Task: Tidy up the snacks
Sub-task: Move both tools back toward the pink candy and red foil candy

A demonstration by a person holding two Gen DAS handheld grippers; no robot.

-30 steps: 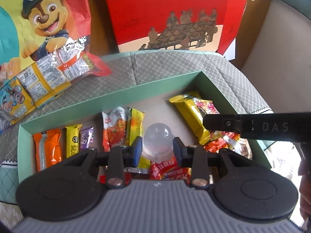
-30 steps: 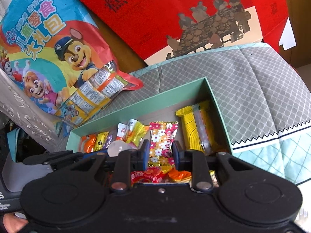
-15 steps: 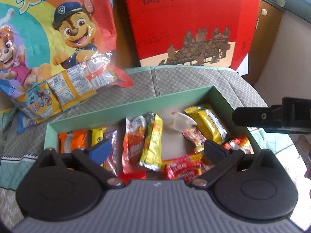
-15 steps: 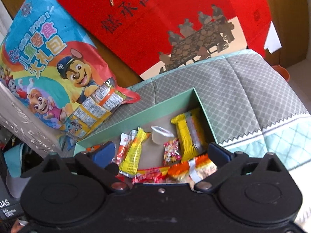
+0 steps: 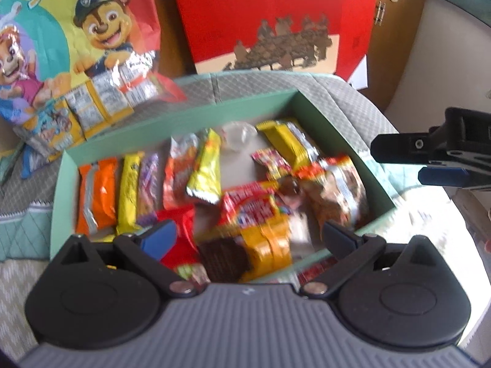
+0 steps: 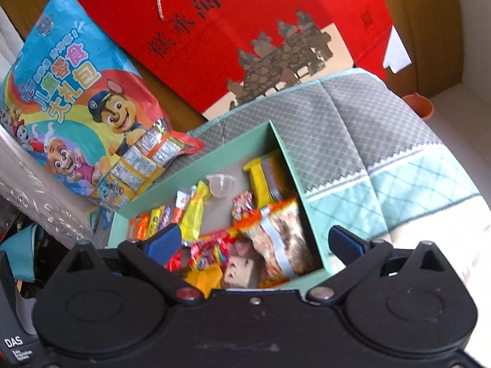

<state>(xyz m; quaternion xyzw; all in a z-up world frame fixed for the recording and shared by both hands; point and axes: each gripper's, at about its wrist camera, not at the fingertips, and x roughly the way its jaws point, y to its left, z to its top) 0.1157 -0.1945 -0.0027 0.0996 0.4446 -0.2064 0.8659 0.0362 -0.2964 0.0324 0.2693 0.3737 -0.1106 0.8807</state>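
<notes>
A green box (image 5: 214,107) (image 6: 285,150) on a quilted cushion holds several snack packs: orange (image 5: 98,193), yellow (image 5: 130,190) and purple ones in a row at the left, a clear jelly cup (image 5: 237,135) (image 6: 221,184) at the back, a yellow bar (image 5: 288,144) and a flowered packet (image 5: 270,162) at the right. My left gripper (image 5: 248,236) is open and empty above the box's near edge. My right gripper (image 6: 254,239) is open and empty too. It also shows at the right of the left wrist view (image 5: 438,156).
A cartoon-dog snack bag (image 5: 76,46) (image 6: 76,107) lies behind the box at the left. A red gift bag (image 5: 270,15) (image 6: 245,30) stands behind it. The cushion (image 6: 368,141) drops off at the right, with an orange pot (image 6: 419,105) on the floor.
Both grippers have opened and pulled back and up from the box. The left one let go of the jelly cup, the right one the flowered packet; both now lie in the box.
</notes>
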